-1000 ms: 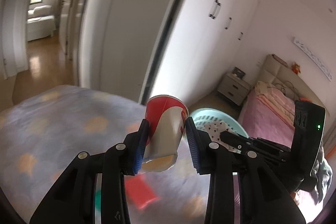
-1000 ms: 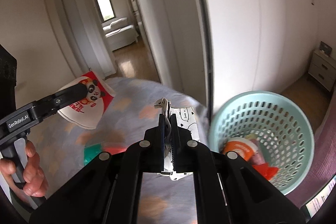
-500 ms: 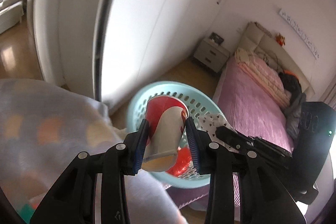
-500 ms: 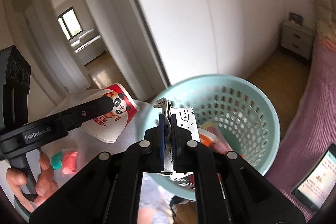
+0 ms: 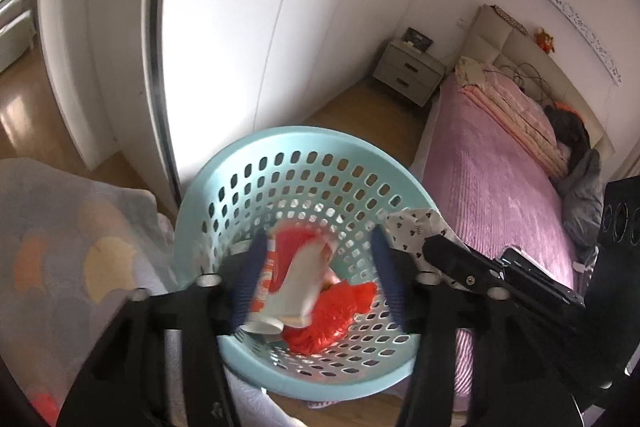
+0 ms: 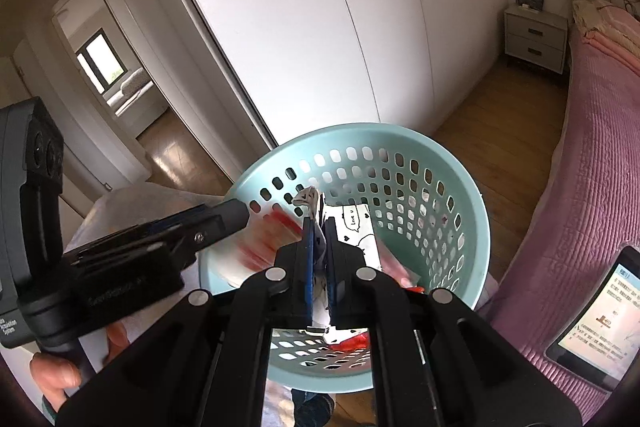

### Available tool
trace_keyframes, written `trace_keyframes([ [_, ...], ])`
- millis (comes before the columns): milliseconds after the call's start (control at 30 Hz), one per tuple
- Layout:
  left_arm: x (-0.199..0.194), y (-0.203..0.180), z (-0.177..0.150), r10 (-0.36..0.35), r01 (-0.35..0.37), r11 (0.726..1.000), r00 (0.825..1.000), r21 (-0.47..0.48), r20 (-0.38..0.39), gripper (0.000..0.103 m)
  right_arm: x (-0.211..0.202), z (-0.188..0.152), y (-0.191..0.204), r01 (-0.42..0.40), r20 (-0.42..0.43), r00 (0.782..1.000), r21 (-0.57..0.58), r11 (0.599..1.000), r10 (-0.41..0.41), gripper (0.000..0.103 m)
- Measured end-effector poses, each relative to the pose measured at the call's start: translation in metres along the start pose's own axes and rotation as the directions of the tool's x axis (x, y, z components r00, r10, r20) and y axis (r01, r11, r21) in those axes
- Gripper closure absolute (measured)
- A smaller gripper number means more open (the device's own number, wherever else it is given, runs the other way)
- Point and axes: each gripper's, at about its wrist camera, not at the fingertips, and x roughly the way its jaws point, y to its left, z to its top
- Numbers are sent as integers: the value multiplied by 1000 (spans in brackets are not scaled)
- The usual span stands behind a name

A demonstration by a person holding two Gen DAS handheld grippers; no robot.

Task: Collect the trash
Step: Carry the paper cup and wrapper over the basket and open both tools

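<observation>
A light blue perforated basket [image 5: 280,163] stands at the table's edge; it also shows in the right wrist view [image 6: 476,211]. My left gripper [image 5: 316,279] is open over it, its blue pads wide apart. The red and white paper cup [image 5: 292,283] is blurred between them, loose and dropping into the basket onto red crumpled trash [image 5: 340,315]. My right gripper [image 6: 319,259] is shut on a white printed wrapper [image 6: 356,223] and holds it over the basket. That wrapper also shows in the left wrist view [image 5: 416,227].
A patterned grey tablecloth [image 5: 60,239] covers the table at the left. A pink bed [image 5: 500,195] lies to the right, with a nightstand [image 5: 408,71] and white wardrobes [image 6: 320,27] behind. A phone [image 6: 600,323] lies on the bed.
My left gripper has opened and let go of the paper cup, which now falls into the basket. Both grippers have moved further over the basket. The right still holds the wrapper.
</observation>
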Motion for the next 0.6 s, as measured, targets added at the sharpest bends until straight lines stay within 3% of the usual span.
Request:
trace_keyframes([
  [167,-14,9,-2,-1,1,1000,1000,-28,23,47,9,1,5,14,-19,1000,14,1000,-14,98],
  [333,-47,24,-10,18,-14,999,996,-52,89,40,8,0,6,19,-20,1000,28,999,-18,87],
  [467,-78,35,-20,40,-31,997,990,-70,137,37,1,-1,7,25,-2,1000,29,999,-25,70],
  [600,-112,50,-34,72,-54,993,980,-101,187,37,-5,-3,18,5,-1,1000,6,1000,-5,69],
])
